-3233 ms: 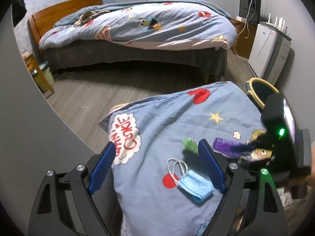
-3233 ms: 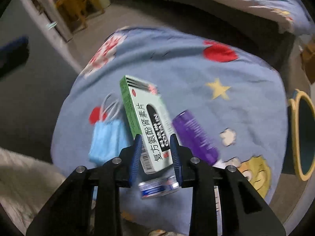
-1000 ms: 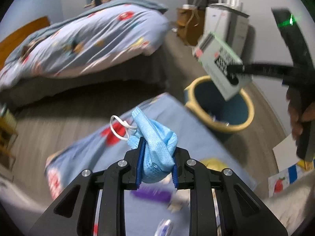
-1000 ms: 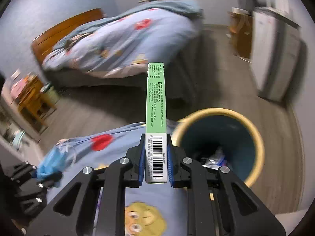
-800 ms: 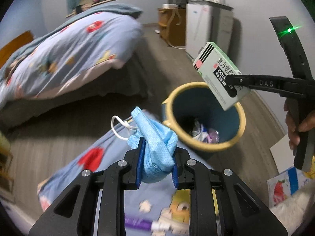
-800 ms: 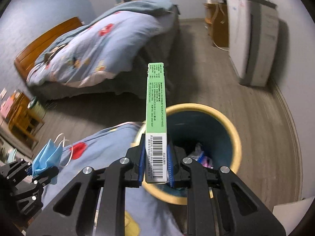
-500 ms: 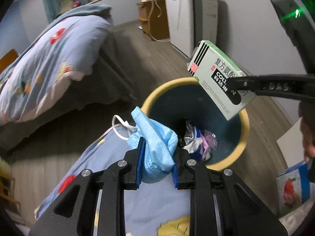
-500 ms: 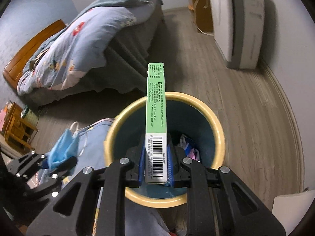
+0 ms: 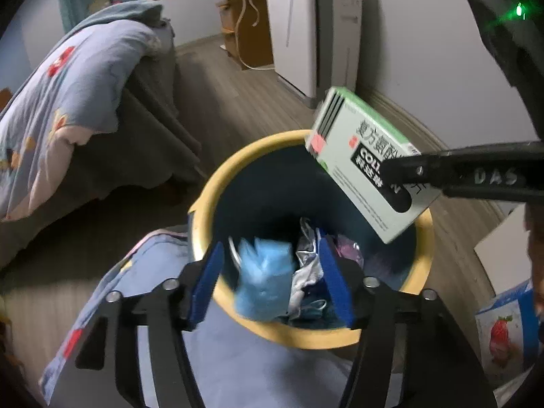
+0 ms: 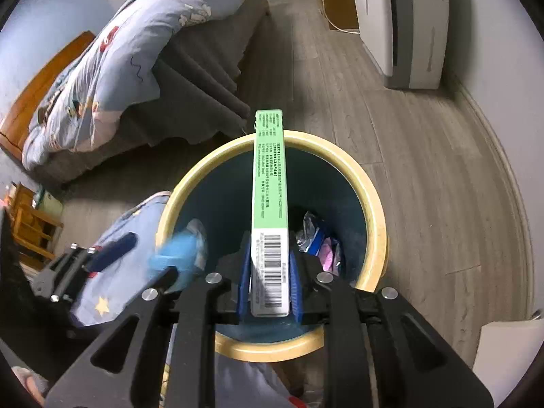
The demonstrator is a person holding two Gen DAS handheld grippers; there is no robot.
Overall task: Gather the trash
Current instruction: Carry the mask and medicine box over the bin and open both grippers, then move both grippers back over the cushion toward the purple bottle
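A teal bin with a yellow rim (image 9: 306, 336) (image 10: 370, 197) stands on the floor, with crumpled wrappers inside. My left gripper (image 9: 272, 282) hangs over the bin's near side and its jaws are opening. The blue face mask (image 9: 263, 282) is a blur falling between the pads, free of them. In the right wrist view the mask (image 10: 176, 255) drops past the left gripper (image 10: 142, 261) at the bin's left rim. My right gripper (image 10: 268, 282) is shut on a green and white medicine box (image 10: 270, 176) (image 9: 367, 163), held on edge above the bin's mouth.
A surface under a blue cartoon blanket (image 9: 221, 357) touches the bin's near side. A bed with the same quilt (image 9: 68, 85) lies to the left. A white appliance (image 9: 312, 27) and a wooden cabinet (image 9: 244, 23) stand by the far wall. A strawberry-printed box (image 9: 503, 333) sits at right.
Both grippers have come down over the bin. The left jaws have spread and the mask has slipped out of them, falling toward the bin. The right still grips the box.
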